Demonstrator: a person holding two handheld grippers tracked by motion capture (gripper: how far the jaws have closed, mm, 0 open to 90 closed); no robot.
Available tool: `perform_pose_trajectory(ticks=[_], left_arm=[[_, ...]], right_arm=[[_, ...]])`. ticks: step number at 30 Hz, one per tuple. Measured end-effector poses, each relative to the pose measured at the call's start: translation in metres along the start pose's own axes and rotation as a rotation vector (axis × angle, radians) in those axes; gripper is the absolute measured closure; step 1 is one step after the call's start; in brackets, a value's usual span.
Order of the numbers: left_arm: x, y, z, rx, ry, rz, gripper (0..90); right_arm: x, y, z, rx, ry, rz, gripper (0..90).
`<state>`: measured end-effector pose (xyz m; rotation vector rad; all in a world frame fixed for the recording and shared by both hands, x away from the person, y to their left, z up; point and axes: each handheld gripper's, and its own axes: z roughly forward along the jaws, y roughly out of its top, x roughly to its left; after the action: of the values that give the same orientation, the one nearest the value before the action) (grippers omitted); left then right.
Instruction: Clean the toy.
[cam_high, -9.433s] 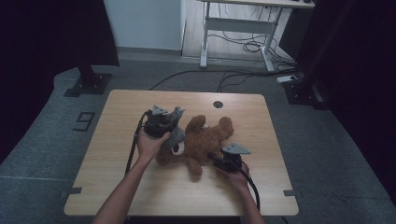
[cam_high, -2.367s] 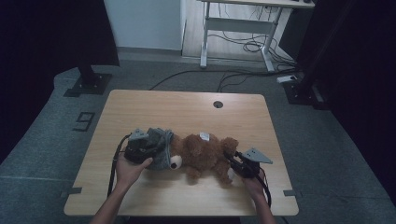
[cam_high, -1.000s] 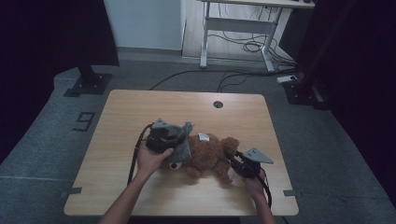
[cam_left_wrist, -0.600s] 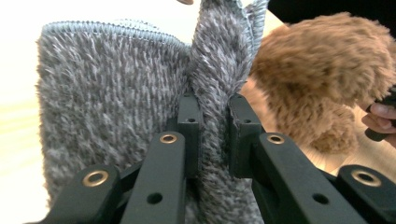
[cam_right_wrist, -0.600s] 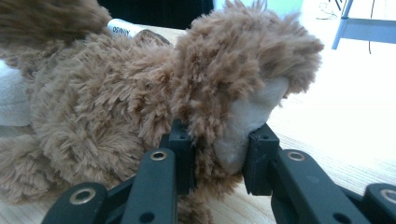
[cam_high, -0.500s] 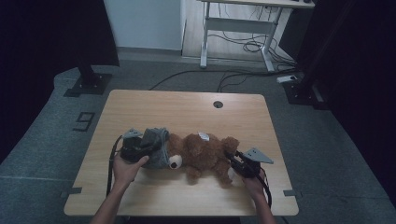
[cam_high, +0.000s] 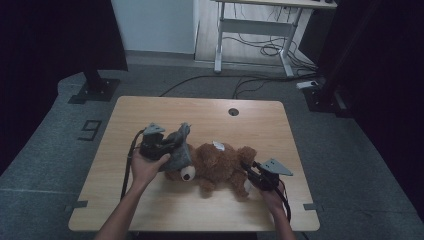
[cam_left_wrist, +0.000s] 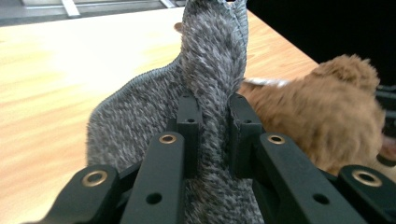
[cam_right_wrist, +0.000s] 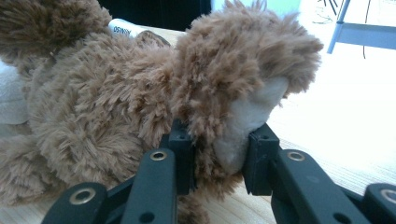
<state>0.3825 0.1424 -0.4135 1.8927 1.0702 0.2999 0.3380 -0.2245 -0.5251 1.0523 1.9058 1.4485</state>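
I see bare tabletop across the far half and left edge; the teddy bear blocks the near middle between my grippers.

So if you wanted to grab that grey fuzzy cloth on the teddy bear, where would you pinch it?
Probably the raised fold of the grey cloth, from the bear's head end. It stands up in a thin ridge that two jaws can close across, as the left hand-held gripper does now, clear of the teddy bear.

Left tool and right tool both clamped, forearms low.
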Motion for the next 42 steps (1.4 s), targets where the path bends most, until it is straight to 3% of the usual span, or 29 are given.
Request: perform_pose_trajectory(ticks=[4,8,13,17,20,24,28,31,37,42], left_arm=[[-0.004,0.005,0.024,0.063,-0.017,-0.001,77.3],[0.000,-0.010,0.040,0.132,-0.049,-0.015,77.5],[0.000,-0.029,0.034,0.091,-0.071,-0.022,78.0],[-0.005,-0.040,0.029,0.063,-0.076,-0.006,78.3],[-0.010,-0.050,0.023,0.034,-0.087,-0.003,78.4],[-0.015,-0.061,0.016,0.003,-0.102,-0.011,78.4],[-0.018,-0.069,0.010,-0.011,-0.115,-0.015,78.5],[-0.019,-0.074,0.007,-0.020,-0.124,-0.018,78.5],[-0.019,-0.080,0.002,-0.024,-0.139,-0.020,78.6],[-0.020,-0.086,-0.003,-0.018,-0.154,-0.024,78.5]], right_arm=[[0.000,0.000,-0.001,-0.002,0.006,-0.001,69.5],[0.000,0.001,-0.004,-0.008,0.019,-0.004,69.2],[0.002,0.003,-0.010,-0.017,0.051,-0.005,60.2],[-0.004,0.008,-0.021,-0.052,0.059,0.050,39.7],[-0.004,0.018,-0.032,-0.092,0.025,0.108,24.6],[-0.001,0.042,-0.040,-0.125,0.039,0.133,20.7],[-0.001,0.070,-0.025,-0.071,0.067,0.125,18.4],[0.000,0.078,-0.003,0.033,0.128,0.132,15.7],[0.018,0.057,0.027,0.212,0.253,0.124,6.6],[0.024,0.042,0.038,0.278,0.308,0.167,0.0]])
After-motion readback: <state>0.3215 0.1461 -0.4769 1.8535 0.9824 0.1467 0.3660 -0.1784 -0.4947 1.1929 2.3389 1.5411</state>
